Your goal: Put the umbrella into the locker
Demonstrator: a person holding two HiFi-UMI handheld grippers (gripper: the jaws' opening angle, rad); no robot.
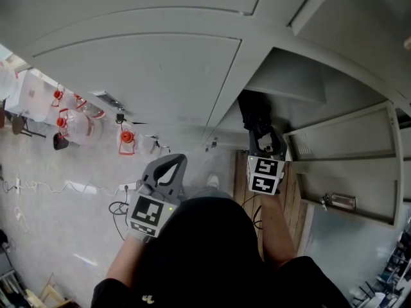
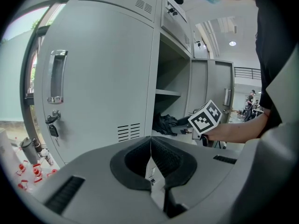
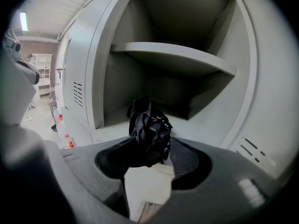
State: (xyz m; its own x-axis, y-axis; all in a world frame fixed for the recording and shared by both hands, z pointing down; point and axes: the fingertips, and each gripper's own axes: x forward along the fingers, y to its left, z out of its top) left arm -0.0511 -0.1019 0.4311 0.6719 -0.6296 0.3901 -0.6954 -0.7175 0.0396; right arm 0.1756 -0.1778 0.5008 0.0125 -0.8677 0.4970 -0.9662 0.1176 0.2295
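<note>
Right hand-held gripper (image 3: 150, 149) grips umbrella (image 3: 147, 125) inside locker (image 3: 173, 55)

Grey locker (image 1: 302, 76), compartment open, occupied the upper right of the frame. Black umbrella (image 1: 255, 113) lay at its mouth, centre right, with the right tongs (image 1: 262, 135) at its near end. Left tongs (image 1: 174, 162) were at lower centre, over the floor (image 1: 58, 191). Red-capped bottles (image 1: 70, 117) stood at left.

No legible text or signs

Clear red-capped bottles (image 1: 80, 124) are standing on the floor (image 1: 64, 236), and a white cable (image 1: 48, 186) is lying nearby.
</note>
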